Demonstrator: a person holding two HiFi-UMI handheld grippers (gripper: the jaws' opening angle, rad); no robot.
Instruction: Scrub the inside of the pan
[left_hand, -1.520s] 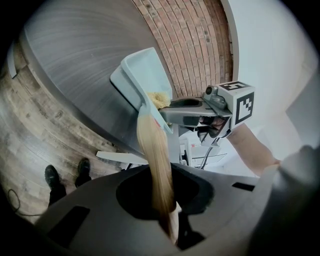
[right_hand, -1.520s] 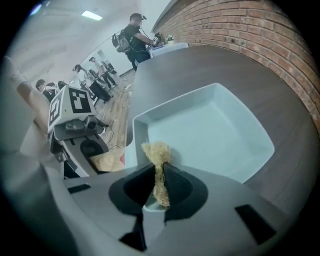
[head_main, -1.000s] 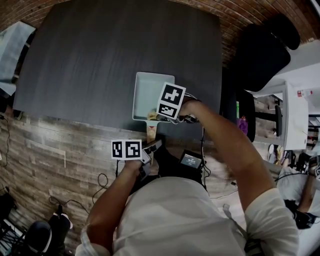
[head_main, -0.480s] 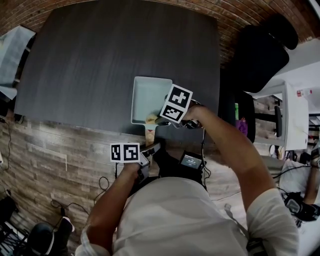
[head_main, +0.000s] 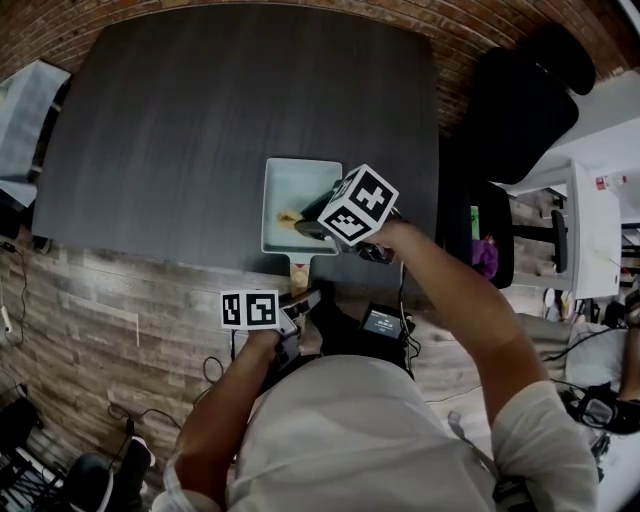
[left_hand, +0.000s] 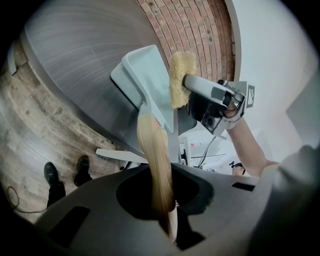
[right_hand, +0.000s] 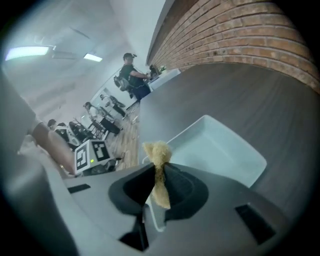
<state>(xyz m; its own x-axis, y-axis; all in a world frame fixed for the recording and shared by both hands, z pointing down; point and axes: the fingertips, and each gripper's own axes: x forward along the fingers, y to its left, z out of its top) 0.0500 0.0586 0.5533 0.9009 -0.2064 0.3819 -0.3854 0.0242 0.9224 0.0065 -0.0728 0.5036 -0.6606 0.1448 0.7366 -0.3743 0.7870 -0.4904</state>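
A pale square pan (head_main: 290, 180) is seen lying on the dark surface (head_main: 200, 120) just below the middle of the head view, its wooden handle (head_main: 300, 268) pointing toward the bottom of the frame past the surface's near edge. The handle is pinched between the fingers of the left gripper (head_main: 300, 296). In the left gripper view the handle's near end is swallowed by the dark gap between them and cannot be made out.

A yellow sponge (head_main: 287, 217) is clamped between the fingers of the right gripper (head_main: 305, 222) and is held over the lower part of the pan's inside. Whether the sponge touches the pan's floor cannot be settled from any view. The pan's lower right corner is covered in the head view by that gripper's marker cube.

The far edge of the surface is cut off by the top of the frame. A black chair (head_main: 520, 100) is partly shown at upper right. Distant people (right_hand: 132, 75) in the right gripper view are too small to be described.
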